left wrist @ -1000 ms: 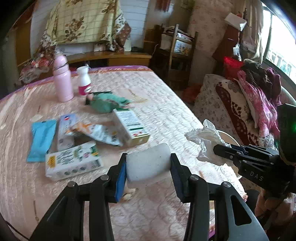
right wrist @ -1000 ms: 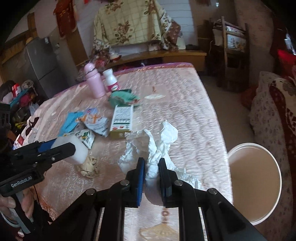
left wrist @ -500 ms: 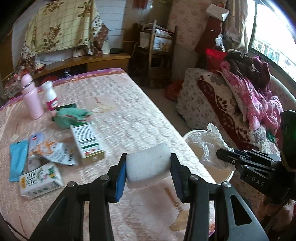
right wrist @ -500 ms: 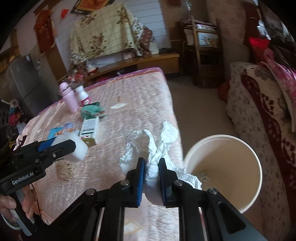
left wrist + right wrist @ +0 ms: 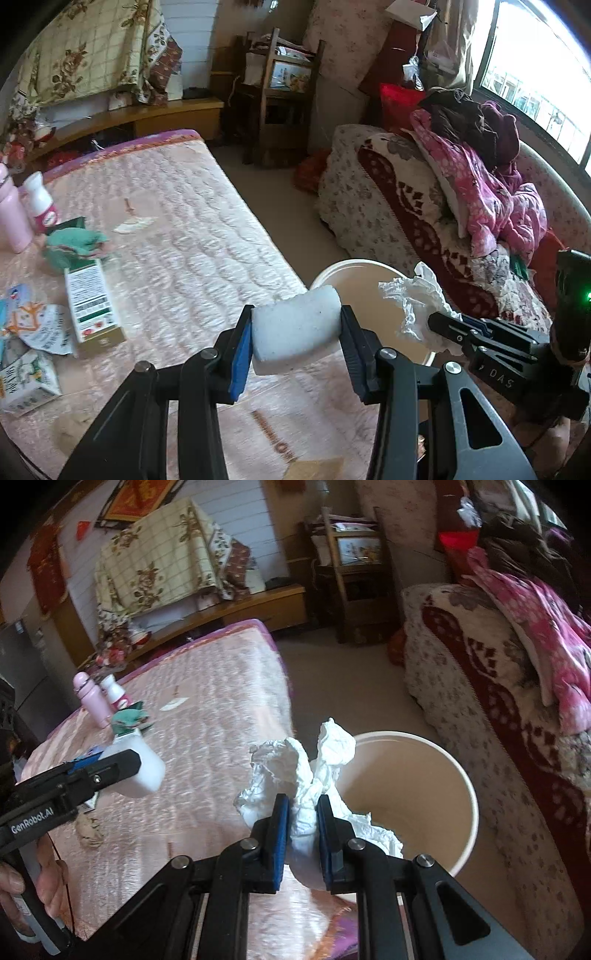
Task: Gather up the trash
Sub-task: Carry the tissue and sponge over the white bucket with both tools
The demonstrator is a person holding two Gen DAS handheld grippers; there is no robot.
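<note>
My left gripper [image 5: 295, 328] is shut on a white foam block [image 5: 295, 330] and holds it over the bed's edge, close to the bucket; it also shows in the right wrist view [image 5: 142, 771]. My right gripper [image 5: 301, 823] is shut on crumpled white tissue [image 5: 295, 775], held at the near rim of a cream round bucket [image 5: 417, 771] on the floor. In the left wrist view the tissue [image 5: 417, 302] hangs over the bucket [image 5: 358, 269]. Boxes and wrappers [image 5: 92, 299] lie on the pink quilted bed [image 5: 177, 229].
A pink bottle [image 5: 92, 698] and a small white bottle [image 5: 116, 694] stand at the bed's far left beside a green cloth [image 5: 72, 243]. A crumpled brown scrap [image 5: 88, 830] lies near the bed's front. A sofa with piled clothes [image 5: 476, 177] stands right of the bucket.
Both grippers have swung right, away from the pile of boxes toward the bucket. The tissue and the foam block are now nearer the bucket, each still held.
</note>
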